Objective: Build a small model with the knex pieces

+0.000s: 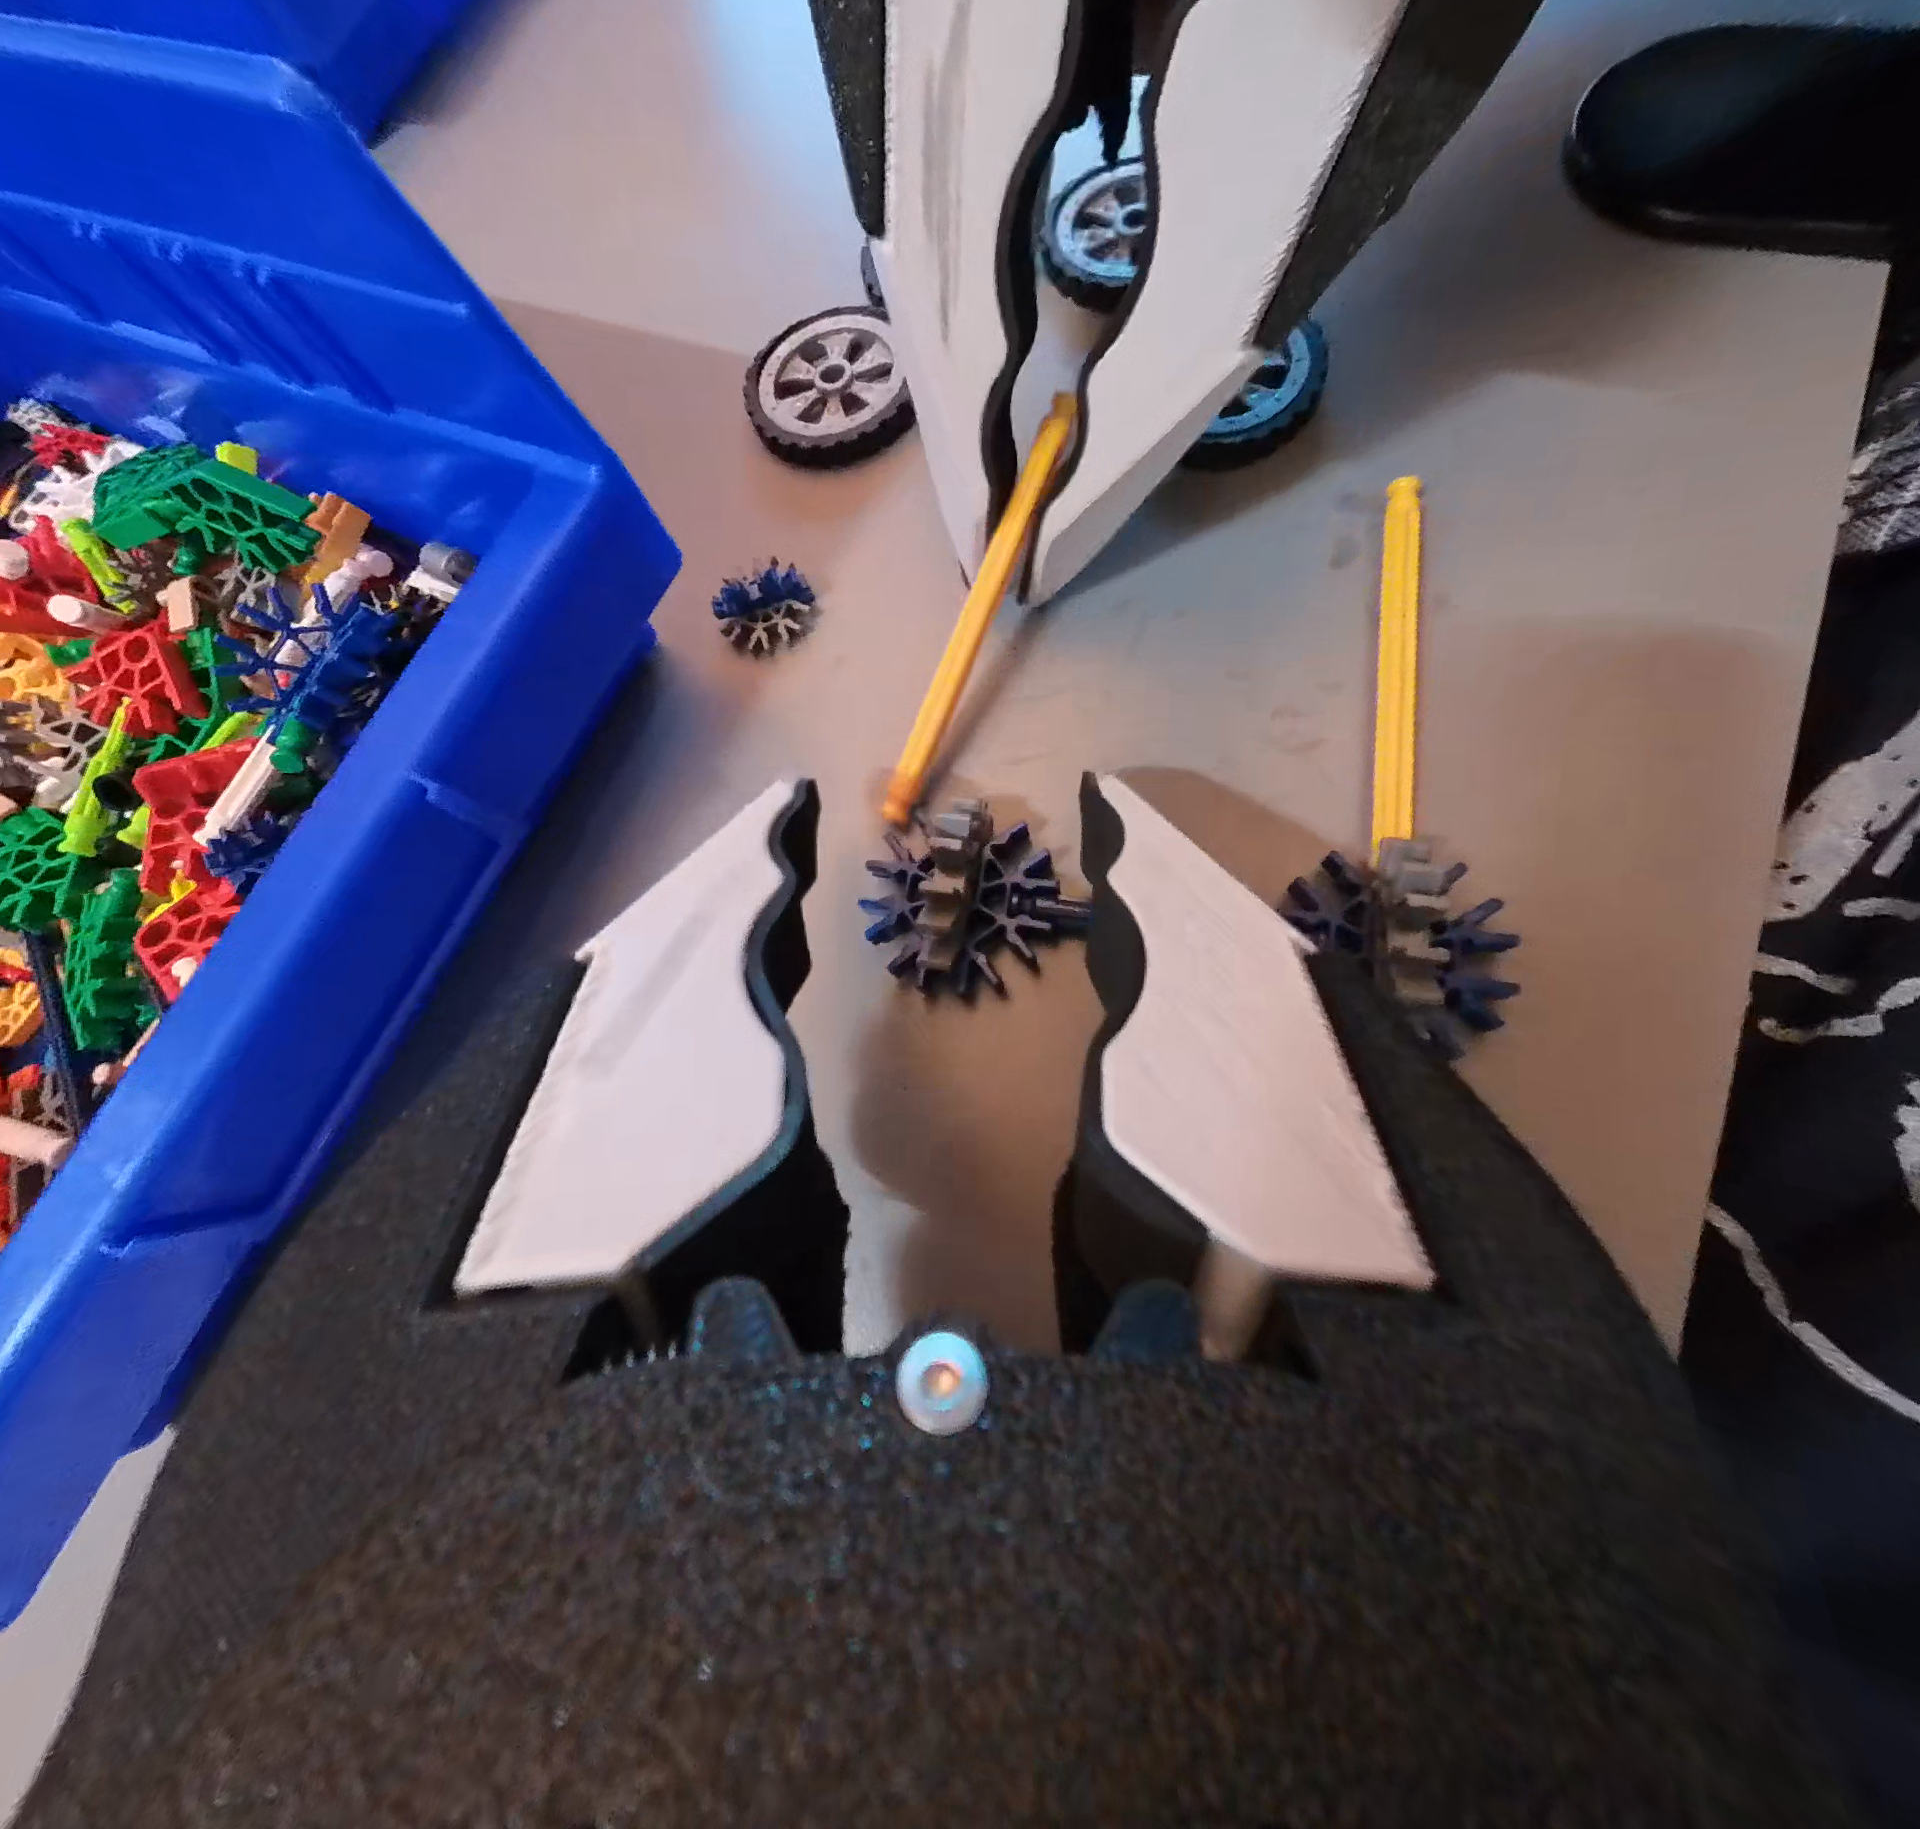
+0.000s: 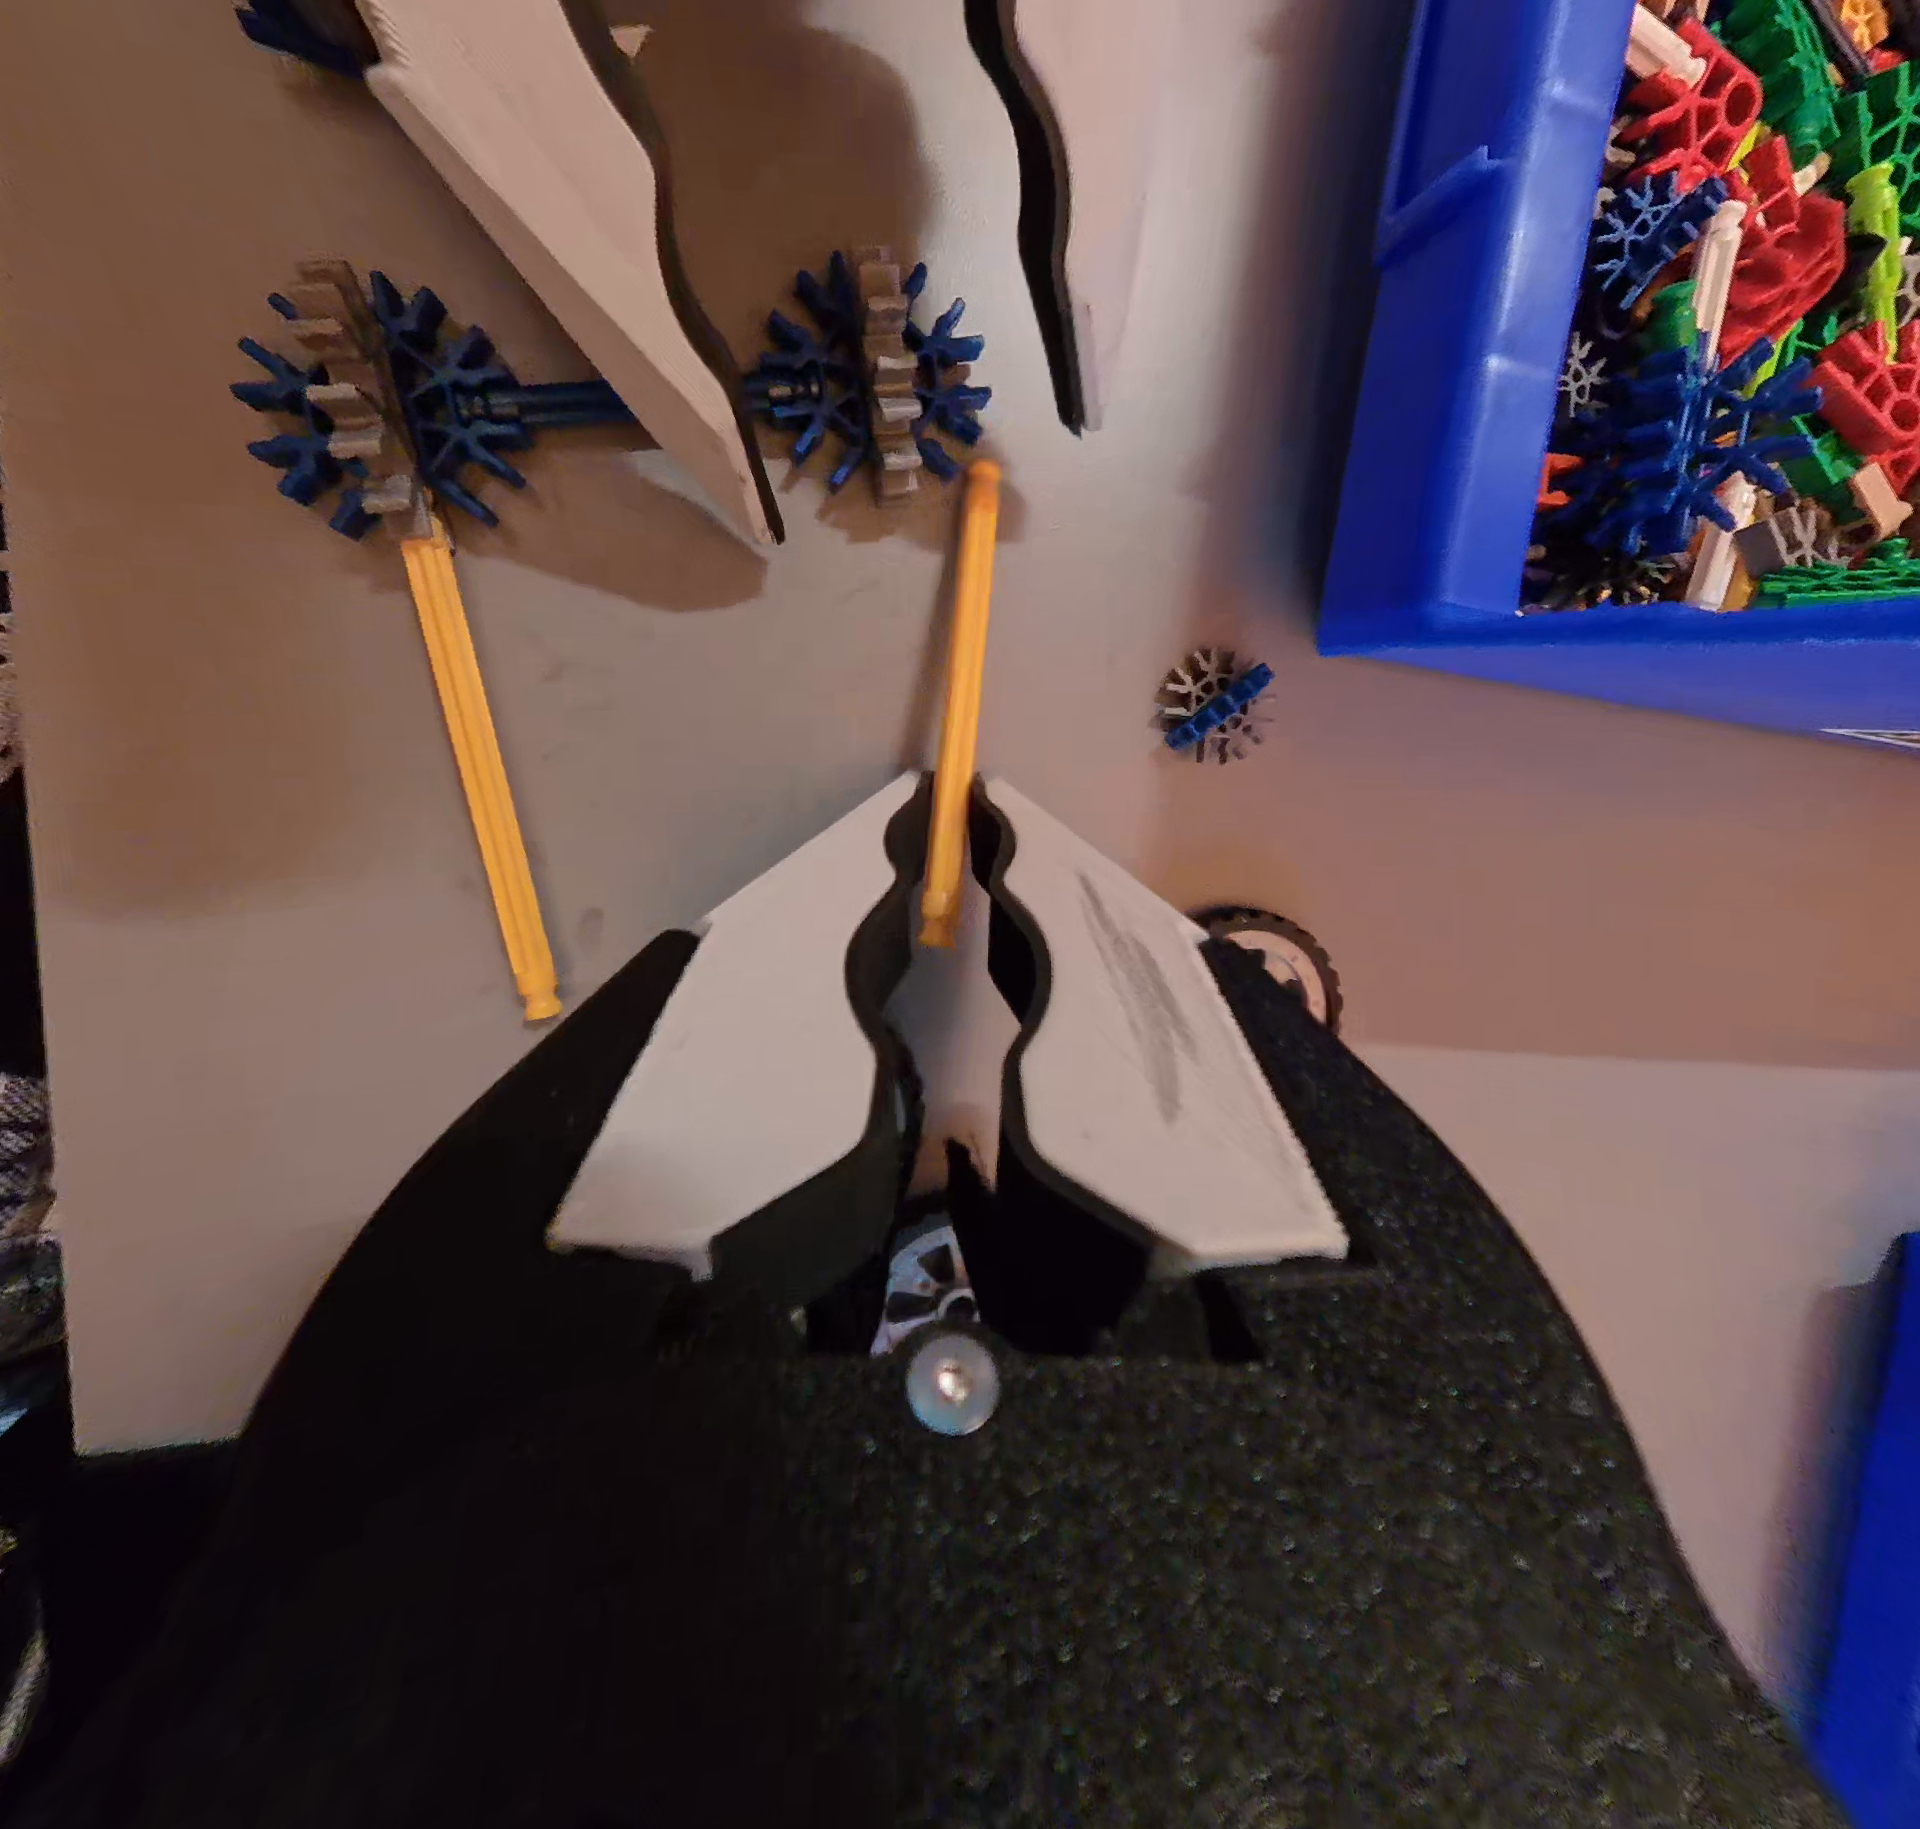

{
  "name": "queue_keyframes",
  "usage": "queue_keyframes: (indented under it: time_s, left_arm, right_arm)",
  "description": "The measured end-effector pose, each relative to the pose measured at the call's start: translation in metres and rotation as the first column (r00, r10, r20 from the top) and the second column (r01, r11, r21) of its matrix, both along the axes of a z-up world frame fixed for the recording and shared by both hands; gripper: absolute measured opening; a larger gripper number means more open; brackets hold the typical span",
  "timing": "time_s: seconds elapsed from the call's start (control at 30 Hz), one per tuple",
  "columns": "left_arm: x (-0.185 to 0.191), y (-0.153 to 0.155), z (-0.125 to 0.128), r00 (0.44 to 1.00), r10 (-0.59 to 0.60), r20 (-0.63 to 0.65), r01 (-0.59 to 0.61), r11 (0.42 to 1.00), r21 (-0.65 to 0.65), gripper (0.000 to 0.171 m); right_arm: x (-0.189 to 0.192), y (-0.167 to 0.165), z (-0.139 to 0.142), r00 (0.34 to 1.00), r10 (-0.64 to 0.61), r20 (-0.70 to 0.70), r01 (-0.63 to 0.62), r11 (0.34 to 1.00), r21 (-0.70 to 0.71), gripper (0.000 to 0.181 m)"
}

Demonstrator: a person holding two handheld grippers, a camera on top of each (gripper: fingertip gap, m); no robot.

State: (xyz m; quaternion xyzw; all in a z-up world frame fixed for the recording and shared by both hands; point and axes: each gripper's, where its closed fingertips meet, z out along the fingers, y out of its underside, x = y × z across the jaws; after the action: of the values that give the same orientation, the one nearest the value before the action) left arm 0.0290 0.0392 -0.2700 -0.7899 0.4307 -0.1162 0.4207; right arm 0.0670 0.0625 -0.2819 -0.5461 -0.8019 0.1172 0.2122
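My left gripper (image 1: 945, 792) is open, its fingers on either side of a blue-and-grey connector cluster (image 1: 961, 906) on the pale table. A short blue rod (image 2: 566, 395) joins it to a second cluster (image 1: 1403, 938), which has a yellow rod (image 1: 1397, 657) plugged in. My right gripper (image 2: 951, 792) is shut on another yellow rod (image 2: 961, 699). Its far tip sits right at the first cluster (image 2: 873, 377), between the left gripper's fingers (image 2: 727, 449). In the left wrist view the right gripper (image 1: 1013, 574) comes down from the top holding that rod (image 1: 966, 657).
A blue bin (image 1: 364, 449) full of mixed colourful construction pieces stands beside the work area, also in the right wrist view (image 2: 1455, 345). A small blue-grey connector (image 1: 766, 607) and three wheels (image 1: 826, 387) (image 1: 1101, 231) (image 1: 1262, 397) lie on the table. A person's dark clothing (image 1: 1849, 844) is beyond the table edge. The left gripper's tips are roughly 5 cm from the right gripper's. My right tips are roughly 5 cm from the small blue-grey connector (image 1: 766, 607). Seen from the right wrist view (image 2: 1211, 704) as well.
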Motion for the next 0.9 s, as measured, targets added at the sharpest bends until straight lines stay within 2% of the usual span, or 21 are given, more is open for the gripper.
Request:
queue_keyframes:
  time_s: [0.37,0.5,0.67,0.73,0.9]
  left_arm:
    - [-0.007,0.001,0.017,0.994,0.014,0.105,-0.013,1.000,-0.014,0.044]
    - [-0.014,-0.005,0.013,0.998,0.009,0.067,-0.007,0.999,-0.034,0.043]
    - [-0.016,-0.010,-0.002,1.000,-0.010,-0.021,0.009,0.998,-0.069,0.030]
    - [-0.015,-0.011,-0.003,1.000,-0.024,-0.018,0.022,0.996,-0.087,0.018]
    - [-0.015,-0.011,-0.003,0.999,-0.039,0.002,0.039,0.994,-0.100,0.015]
  right_arm:
    - [-0.016,-0.003,0.002,0.998,0.005,-0.068,-0.006,1.000,-0.014,0.013]
    - [-0.024,-0.002,0.002,0.995,-0.012,-0.099,0.010,1.000,-0.022,0.012]
    - [-0.026,-0.007,0.000,0.994,-0.017,-0.105,0.009,0.997,-0.078,0.006]
    - [-0.025,-0.008,0.000,0.995,-0.015,-0.103,0.006,0.996,-0.094,0.006]
    - [-0.019,-0.010,0.000,0.996,-0.008,-0.087,-0.003,0.992,-0.123,0.006]
